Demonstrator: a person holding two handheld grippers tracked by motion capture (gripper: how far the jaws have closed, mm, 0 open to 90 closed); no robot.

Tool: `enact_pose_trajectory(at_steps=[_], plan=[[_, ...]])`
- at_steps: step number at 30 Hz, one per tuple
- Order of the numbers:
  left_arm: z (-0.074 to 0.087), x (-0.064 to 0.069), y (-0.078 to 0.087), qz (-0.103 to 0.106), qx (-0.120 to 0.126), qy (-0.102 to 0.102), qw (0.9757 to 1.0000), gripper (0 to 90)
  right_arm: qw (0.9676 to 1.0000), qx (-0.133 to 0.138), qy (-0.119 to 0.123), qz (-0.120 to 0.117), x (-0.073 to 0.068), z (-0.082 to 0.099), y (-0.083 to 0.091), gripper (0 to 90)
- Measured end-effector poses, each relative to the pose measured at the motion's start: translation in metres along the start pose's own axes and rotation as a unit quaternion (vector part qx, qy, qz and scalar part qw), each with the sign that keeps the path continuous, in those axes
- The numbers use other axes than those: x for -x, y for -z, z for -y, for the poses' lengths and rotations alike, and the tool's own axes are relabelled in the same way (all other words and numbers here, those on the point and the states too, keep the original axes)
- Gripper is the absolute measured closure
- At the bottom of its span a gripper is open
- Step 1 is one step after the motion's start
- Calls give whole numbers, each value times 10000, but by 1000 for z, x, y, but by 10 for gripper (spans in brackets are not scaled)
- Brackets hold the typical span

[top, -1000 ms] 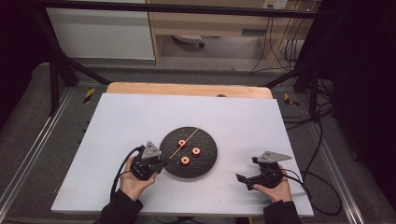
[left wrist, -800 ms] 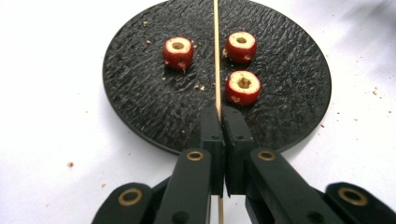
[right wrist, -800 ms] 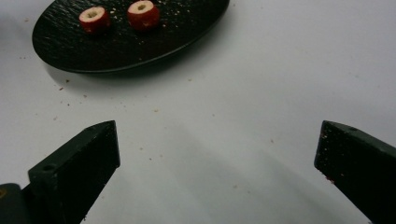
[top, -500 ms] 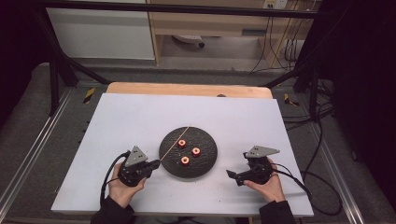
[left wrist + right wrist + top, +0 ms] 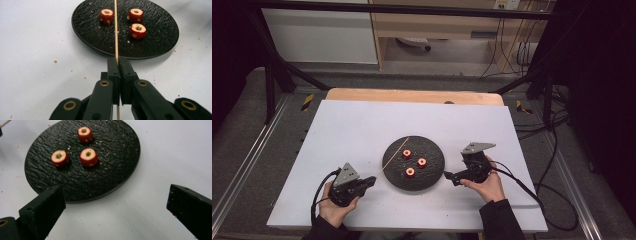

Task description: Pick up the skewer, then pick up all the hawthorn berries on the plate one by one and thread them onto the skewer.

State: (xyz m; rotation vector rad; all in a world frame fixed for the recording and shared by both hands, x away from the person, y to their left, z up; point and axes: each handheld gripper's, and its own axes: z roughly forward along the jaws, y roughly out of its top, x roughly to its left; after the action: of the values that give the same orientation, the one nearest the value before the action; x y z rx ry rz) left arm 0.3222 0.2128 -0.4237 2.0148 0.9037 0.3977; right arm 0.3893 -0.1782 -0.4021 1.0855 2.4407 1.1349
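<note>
- Skewer, a thin pale wooden stick [image 5: 116, 30], is pinched between the pressed-together jaws of the left gripper [image 5: 118, 65], slanting over the round black textured plate [image 5: 160, 42].
- Three red cored fruit pieces [image 5: 137, 30] lie on the plate beside the stick.
- Right gripper [image 5: 113, 202], jaws spread, waits just beside the plate's rim.
- Crumbs dot the white table [image 5: 352, 130] around the plate.
- The skewer's far tip is cut off.

Just beyond the shut black jaws of the left gripper [image 5: 117, 62], a pale tan skewer [image 5: 116, 32] runs over a black plate [image 5: 160, 42] with a rough, rippled texture. On the plate ahead of those jaws sit 3 red fruit pieces [image 5: 137, 30], each with a cream, hollowed centre and pale specks. The wide-apart jaws of the right gripper [image 5: 115, 202] are matte black too, over a white table [image 5: 162, 157] dotted with small reddish-brown crumbs.
</note>
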Motion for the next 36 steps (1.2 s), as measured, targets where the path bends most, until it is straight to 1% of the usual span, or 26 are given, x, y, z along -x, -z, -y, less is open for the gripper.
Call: enact_pose_trajectory(at_steps=[2, 3, 9, 11, 12, 13, 18, 19, 21, 24, 29, 34, 35, 36], plan=[[1, 0, 0, -3, 12, 1, 10000, 882, 10000, -71, 14, -29, -3, -10, -5, 34], [2, -1, 1, 8, 37, 10, 10000, 882, 10000, -71, 14, -29, -3, -10, -5, 34], [4, -1, 2, 24, 26, -7, 10000, 882, 9998, -200, 49, -86, -7, -29, -16, 43], [5, -2, 2, 11, 38, -5, 10000, 882, 9996, -250, 94, -108, -9, -34, -20, 47], [5, -2, 2, 15, 41, -4, 10000, 882, 9994, -308, 83, -134, -11, -37, -23, 51], [5, -2, 2, 22, 37, 0, 10000, 882, 9993, -313, 136, -137, -11, -39, -25, 54], [6, -2, 1, 10, 36, 11, 10000, 882, 9983, -514, 219, -176, -13, -47, -37, 56], [6, -3, 1, 9, 26, 2, 10000, 882, 9982, -539, 200, -175, -14, -48, -39, 56], [7, -3, 1, 8, 49, 21, 10000, 882, 9977, -599, 246, -185, -15, -50, -43, 57], [7, -4, 0, 16, 44, 39, 10000, 881, 9975, -620, 250, -224, -17, -54, -48, 60], [8, -5, 0, 16, 46, 48, 10000, 882, 9958, -776, 389, -299, -22, -61, -58, 82], [9, -5, 1, 24, 69, 63, 10000, 882, 9930, -998, 558, -306, -23, -69, -68, 116], [9, -5, 1, 22, 65, 59, 10000, 881, 9918, -1087, 588, -339, -24, -72, -71, 130], [9, -5, 1, 21, 61, 61, 10000, 881, 9918, -1087, 588, -339, -24, -72, -71, 130]])
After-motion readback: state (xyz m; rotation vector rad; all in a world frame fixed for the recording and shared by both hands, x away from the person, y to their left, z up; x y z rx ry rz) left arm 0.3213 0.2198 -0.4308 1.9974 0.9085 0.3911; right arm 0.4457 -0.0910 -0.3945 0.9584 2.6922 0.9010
